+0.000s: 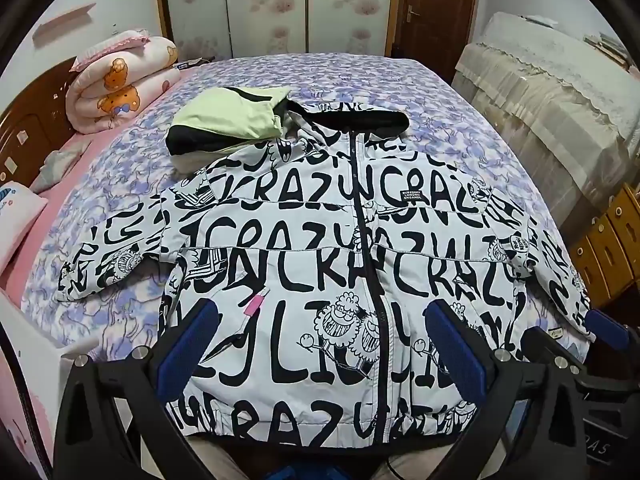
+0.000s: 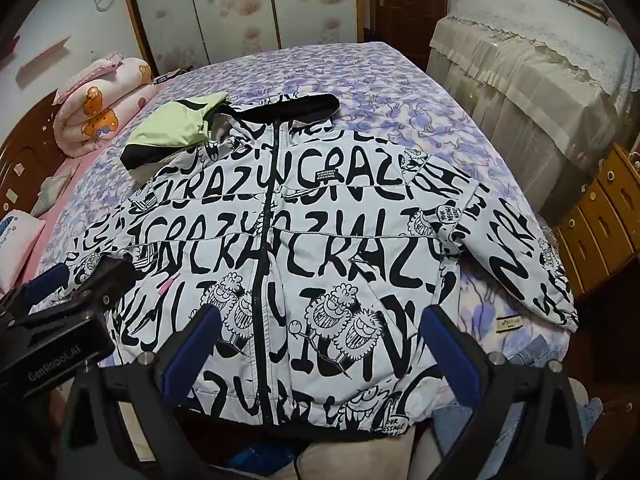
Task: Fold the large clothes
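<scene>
Both tongs (image 1: 320,344) (image 2: 320,340) tilt downward, jaws wide, seemingly above jacket (image 1: 320,240).

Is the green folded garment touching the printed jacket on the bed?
Touching. The left wrist view shows the green garment lying over the printed jacket's hood and shoulder, no gap between.

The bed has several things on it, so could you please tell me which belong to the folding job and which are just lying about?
Job: printed jacket, left gripper, right gripper.
Lying about: green garment, rolled quilt, pillow.
</scene>
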